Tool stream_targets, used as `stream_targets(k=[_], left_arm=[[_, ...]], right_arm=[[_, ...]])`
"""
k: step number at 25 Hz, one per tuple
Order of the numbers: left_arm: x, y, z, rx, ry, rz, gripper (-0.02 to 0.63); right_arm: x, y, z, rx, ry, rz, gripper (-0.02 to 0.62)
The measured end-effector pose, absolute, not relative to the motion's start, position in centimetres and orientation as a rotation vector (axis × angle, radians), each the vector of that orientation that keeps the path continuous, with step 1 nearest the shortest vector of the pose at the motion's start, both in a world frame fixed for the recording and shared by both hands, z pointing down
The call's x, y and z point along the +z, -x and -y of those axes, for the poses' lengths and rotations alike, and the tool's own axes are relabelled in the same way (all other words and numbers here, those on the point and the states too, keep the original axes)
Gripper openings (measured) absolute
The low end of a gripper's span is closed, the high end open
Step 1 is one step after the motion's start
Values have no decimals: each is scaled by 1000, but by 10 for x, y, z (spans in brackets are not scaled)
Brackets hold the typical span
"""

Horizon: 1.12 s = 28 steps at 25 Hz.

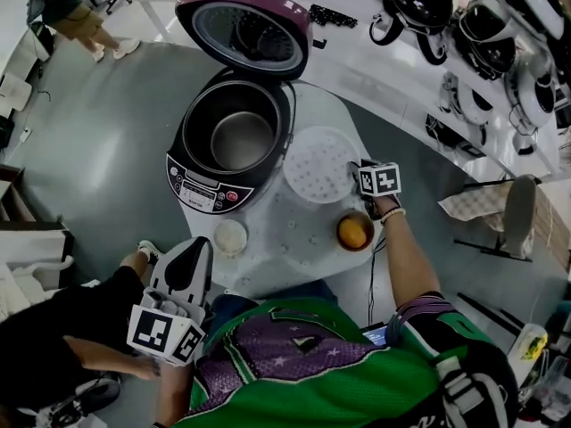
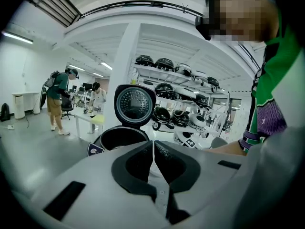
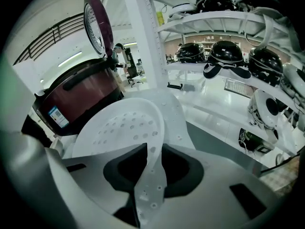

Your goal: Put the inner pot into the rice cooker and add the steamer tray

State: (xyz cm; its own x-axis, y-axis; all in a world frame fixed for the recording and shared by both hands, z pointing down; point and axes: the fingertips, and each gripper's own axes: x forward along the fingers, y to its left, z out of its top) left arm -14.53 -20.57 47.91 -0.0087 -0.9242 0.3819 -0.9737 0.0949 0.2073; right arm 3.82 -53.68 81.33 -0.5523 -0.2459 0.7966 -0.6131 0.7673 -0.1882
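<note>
Pot (image 1: 241,141) sits inside the open cooker (image 1: 201,185) at upper centre, so the step in hand is judged to be the tray pickup. Right tongs (image 1: 359,166), pitched down at centre right, pinch the right rim of the tray (image 1: 317,163) lying on the worktop (image 1: 285,234); next it needs lifting left and lowering level onto the pot. Left tongs (image 1: 196,246), lower left, are closed and empty.

One rice cooker (image 1: 210,190), one steamer tray (image 1: 319,163), two bowls (image 1: 218,239) (image 1: 369,240).

The dark purple rice cooker (image 1: 207,184) has a glossy plastic shell. Its round grey inner pot (image 1: 241,139) looks like dull metal. The white round perforated steamer tray (image 1: 319,163) is thin matt plastic. The white round tabletop (image 1: 294,234) is smooth and faintly shiny.
</note>
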Motion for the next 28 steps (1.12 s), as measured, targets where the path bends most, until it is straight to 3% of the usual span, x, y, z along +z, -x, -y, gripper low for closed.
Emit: stream_targets(k=[5, 10, 28], left_arm=[[478, 148, 203, 163, -1845, 1971, 31], [477, 149, 200, 157, -1846, 1976, 31], [459, 154, 188, 101, -1940, 1950, 31]], right_arm=[[815, -38, 539, 606, -701, 2127, 82], [813, -43, 549, 730, -841, 2116, 21], [742, -90, 544, 965, -1079, 2189, 21]])
